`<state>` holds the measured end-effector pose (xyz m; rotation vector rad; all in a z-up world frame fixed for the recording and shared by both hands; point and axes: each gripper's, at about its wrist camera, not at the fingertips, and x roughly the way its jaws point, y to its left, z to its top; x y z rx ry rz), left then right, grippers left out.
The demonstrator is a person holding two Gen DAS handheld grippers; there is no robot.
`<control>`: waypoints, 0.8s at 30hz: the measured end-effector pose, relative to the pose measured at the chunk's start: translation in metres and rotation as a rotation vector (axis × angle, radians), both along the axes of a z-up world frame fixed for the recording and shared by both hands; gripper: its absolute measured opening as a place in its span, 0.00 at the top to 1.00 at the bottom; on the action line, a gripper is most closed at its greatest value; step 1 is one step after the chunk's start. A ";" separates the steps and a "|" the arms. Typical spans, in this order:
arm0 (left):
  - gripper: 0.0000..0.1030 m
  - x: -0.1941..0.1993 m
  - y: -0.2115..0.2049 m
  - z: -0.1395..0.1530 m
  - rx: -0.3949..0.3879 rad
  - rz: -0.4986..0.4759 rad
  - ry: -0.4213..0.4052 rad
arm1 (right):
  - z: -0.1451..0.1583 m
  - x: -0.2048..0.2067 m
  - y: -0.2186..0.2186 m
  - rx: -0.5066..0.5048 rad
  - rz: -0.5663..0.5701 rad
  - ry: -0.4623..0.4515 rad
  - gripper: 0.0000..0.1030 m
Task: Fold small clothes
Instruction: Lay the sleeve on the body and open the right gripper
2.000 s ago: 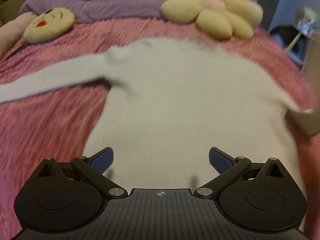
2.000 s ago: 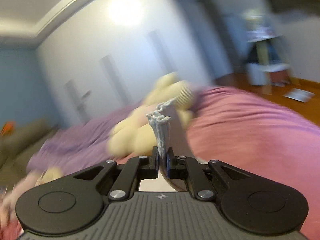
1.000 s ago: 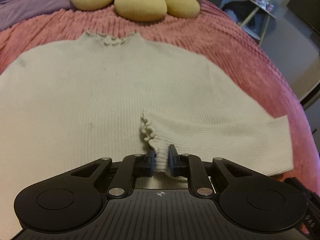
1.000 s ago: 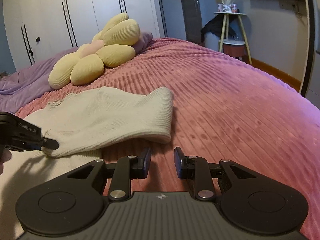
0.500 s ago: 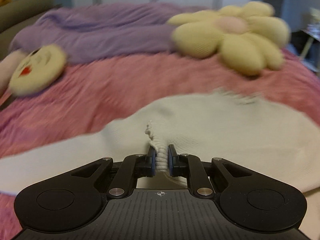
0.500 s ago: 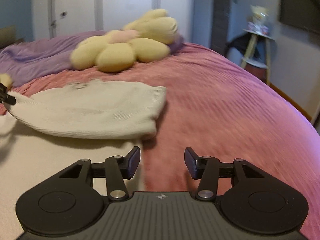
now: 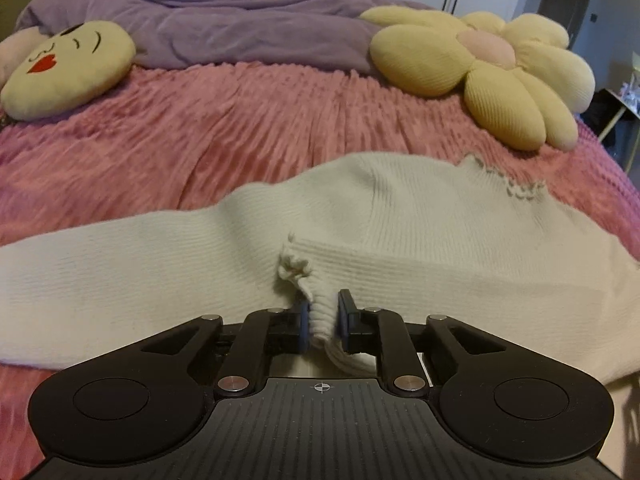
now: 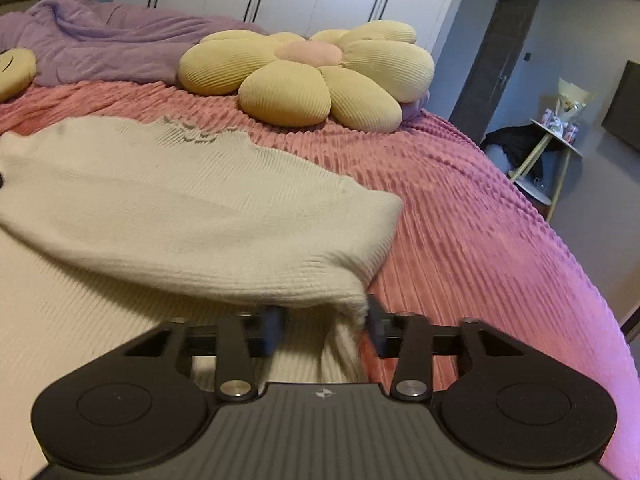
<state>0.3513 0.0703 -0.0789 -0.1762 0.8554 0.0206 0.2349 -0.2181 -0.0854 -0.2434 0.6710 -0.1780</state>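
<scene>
Right gripper (image 8: 326,326) lowered onto sweater (image 8: 192,216) fold, spread wide

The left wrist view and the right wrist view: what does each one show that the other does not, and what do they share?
Only the left wrist view shows the left gripper shut on the frilled sleeve cuff, and the other sleeve stretched out flat. Only the right wrist view shows the right gripper open at the folded sleeve's bend, the side table and the wall screen. Both show the cream sweater, its frilled collar, the pink bedspread, the flower cushion, the face cushion and the purple blanket.
</scene>
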 end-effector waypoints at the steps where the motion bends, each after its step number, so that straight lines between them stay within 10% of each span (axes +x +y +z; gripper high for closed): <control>1: 0.84 0.000 -0.001 0.002 0.011 0.004 -0.009 | -0.001 0.003 -0.003 0.014 -0.014 -0.004 0.82; 5: 0.84 -0.003 -0.007 0.010 -0.003 -0.041 -0.076 | 0.001 0.002 -0.040 0.106 -0.148 -0.046 0.89; 9: 0.80 -0.001 -0.019 -0.002 0.055 -0.085 -0.057 | -0.004 -0.001 -0.070 0.223 -0.247 -0.045 0.67; 15: 0.72 -0.002 -0.015 -0.005 0.042 -0.089 -0.073 | -0.001 -0.003 -0.036 -0.037 -0.128 -0.095 0.56; 19: 0.84 0.003 -0.012 -0.005 0.019 -0.076 -0.070 | -0.006 0.007 -0.013 -0.207 -0.030 -0.099 0.52; 24: 0.90 0.001 -0.018 -0.002 0.075 -0.075 -0.109 | -0.011 0.018 -0.010 -0.238 0.019 -0.041 0.91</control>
